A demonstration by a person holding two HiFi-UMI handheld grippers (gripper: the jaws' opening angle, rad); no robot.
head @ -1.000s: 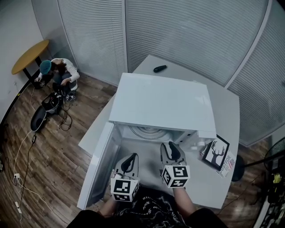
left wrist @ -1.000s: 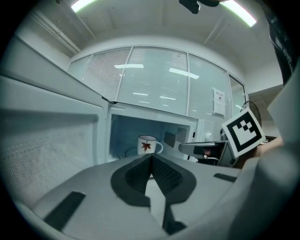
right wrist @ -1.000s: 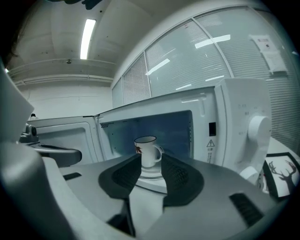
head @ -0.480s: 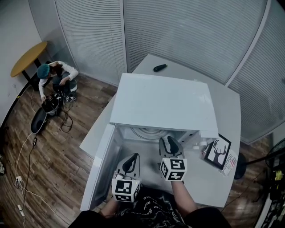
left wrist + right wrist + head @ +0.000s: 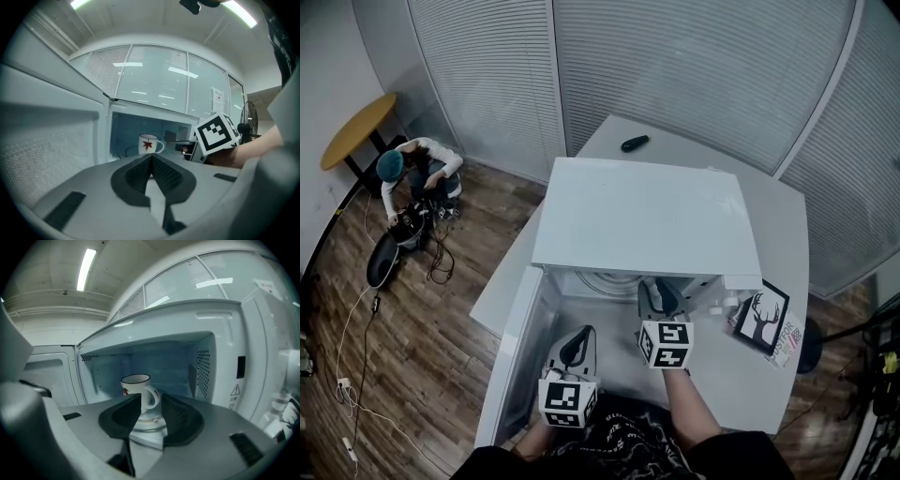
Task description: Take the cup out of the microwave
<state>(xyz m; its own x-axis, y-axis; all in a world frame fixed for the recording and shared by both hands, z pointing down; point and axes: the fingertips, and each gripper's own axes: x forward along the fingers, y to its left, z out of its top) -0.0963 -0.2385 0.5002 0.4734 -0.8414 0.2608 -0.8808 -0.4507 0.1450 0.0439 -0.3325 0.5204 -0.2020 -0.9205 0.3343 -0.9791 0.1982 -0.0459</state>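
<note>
A white cup with a red leaf print and a dark rim stands upright on the glass turntable inside the white microwave. The microwave's door hangs open to the left. My right gripper is open at the mouth of the cavity, and the cup's handle shows just beyond the gap between its jaws without touching them. My left gripper is shut and empty, held back in front of the opening by the door. From there the cup is seen farther in. The cup is hidden in the head view.
The microwave sits on a white table. A black remote lies at its far end and a framed deer picture lies to the microwave's right. A person crouches on the wooden floor at left, near a round wooden table.
My right gripper has moved forward until its jaws reach the microwave's opening. The left gripper has stayed almost in place. The person on the floor has shifted a little.
</note>
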